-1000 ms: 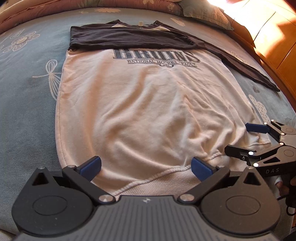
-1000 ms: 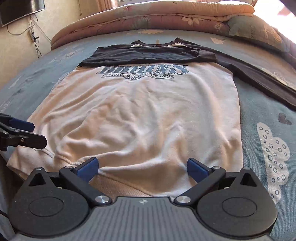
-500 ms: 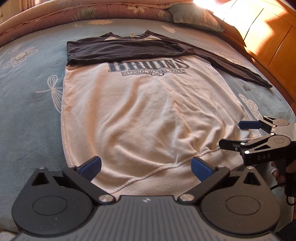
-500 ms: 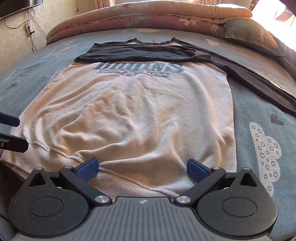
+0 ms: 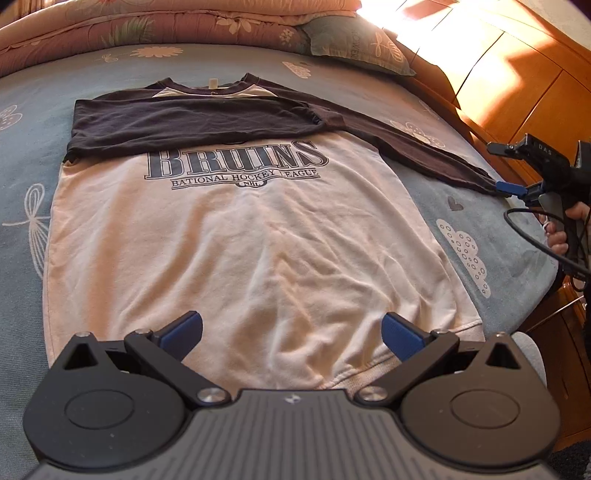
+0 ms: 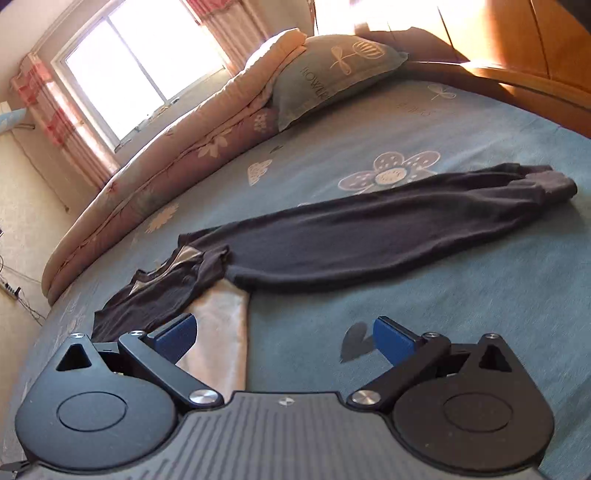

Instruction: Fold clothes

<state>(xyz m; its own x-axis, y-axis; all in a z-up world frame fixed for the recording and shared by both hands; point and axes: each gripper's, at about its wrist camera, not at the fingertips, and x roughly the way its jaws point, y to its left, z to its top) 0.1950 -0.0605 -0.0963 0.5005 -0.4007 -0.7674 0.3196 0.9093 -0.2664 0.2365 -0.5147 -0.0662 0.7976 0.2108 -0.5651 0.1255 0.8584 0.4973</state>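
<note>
Sweatshirt (image 5: 243, 251) flat on bed (image 5: 509, 236), one dark sleeve (image 6: 388, 240) stretched out. Left gripper (image 5: 291, 332) wide over hem, right gripper (image 6: 282, 338) wide, short of sleeve.

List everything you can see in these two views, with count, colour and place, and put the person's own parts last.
sweatshirt: one, cream body, dark sleeves, flat on the bed; one sleeve folded across the chest
outstretched sleeve: one, dark, lying out to the side on the bedspread
bedspread: one, blue, patterned, under the sweatshirt
pillow: one, grey-green, at the head of the bed
quilt: one, pink, folded, beside the pillow
window: one, bright, far wall
left gripper: open, over the hem
right gripper: open, near the outstretched sleeve
hand: one, holding the right gripper
</note>
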